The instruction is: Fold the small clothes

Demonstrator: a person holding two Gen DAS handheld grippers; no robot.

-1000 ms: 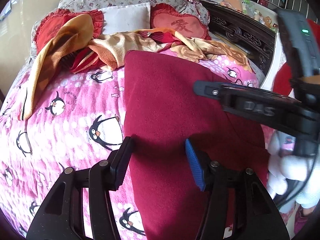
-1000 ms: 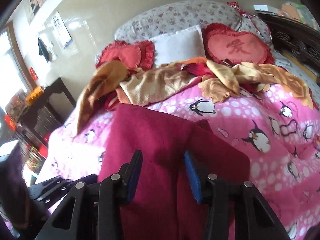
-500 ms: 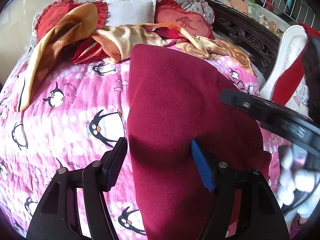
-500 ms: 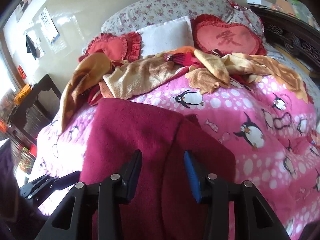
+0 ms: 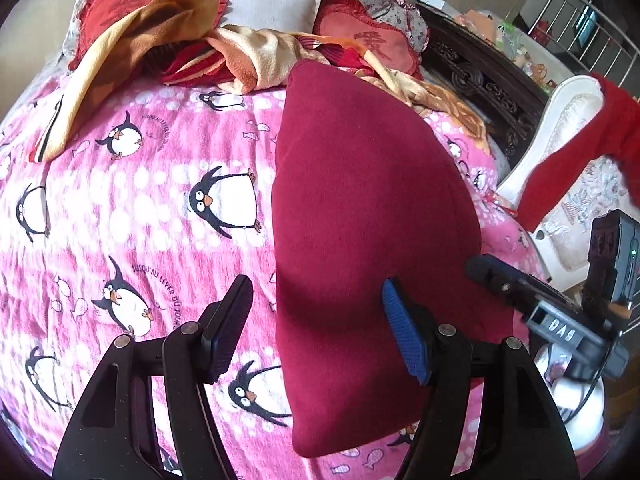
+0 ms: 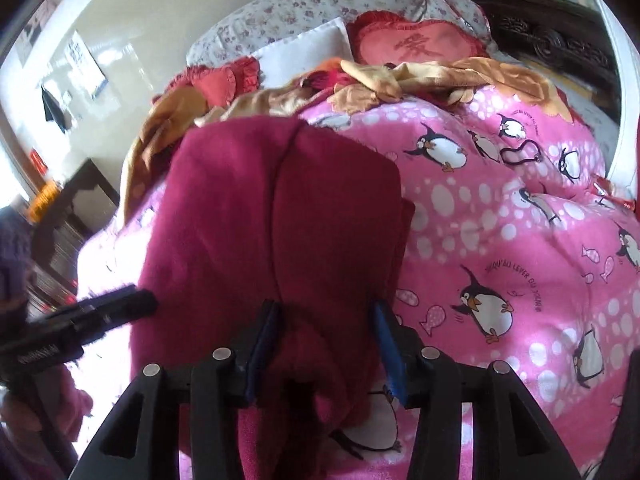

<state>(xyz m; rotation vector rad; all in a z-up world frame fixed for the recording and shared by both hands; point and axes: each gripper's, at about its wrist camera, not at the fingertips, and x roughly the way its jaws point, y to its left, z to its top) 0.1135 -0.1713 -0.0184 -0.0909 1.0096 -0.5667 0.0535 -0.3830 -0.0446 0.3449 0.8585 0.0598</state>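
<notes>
Both grippers sit low in their own views, and we read each as spread and opening. Our left gripper straddles the left edge of the dark red garment: its black finger is over the pink penguin blanket, its blue finger is over the cloth, and neither pad presses it. Our right gripper has the garment's bunched near end between its jaws at the bottom centre of its frame, but the pads stand apart from the fabric, so we judge nothing is pinched. The garment lies folded lengthwise on the blanket, its long axis running from the bottom of both frames up toward the heap of orange and yellow clothes at the top, by the heart-shaped cushion. Its near end lies directly ahead of both tools, which flank it, and the right one looks closer to that end. For a fold across the length, we would expect the near end to be carried up along that axis toward the far end.
</notes>
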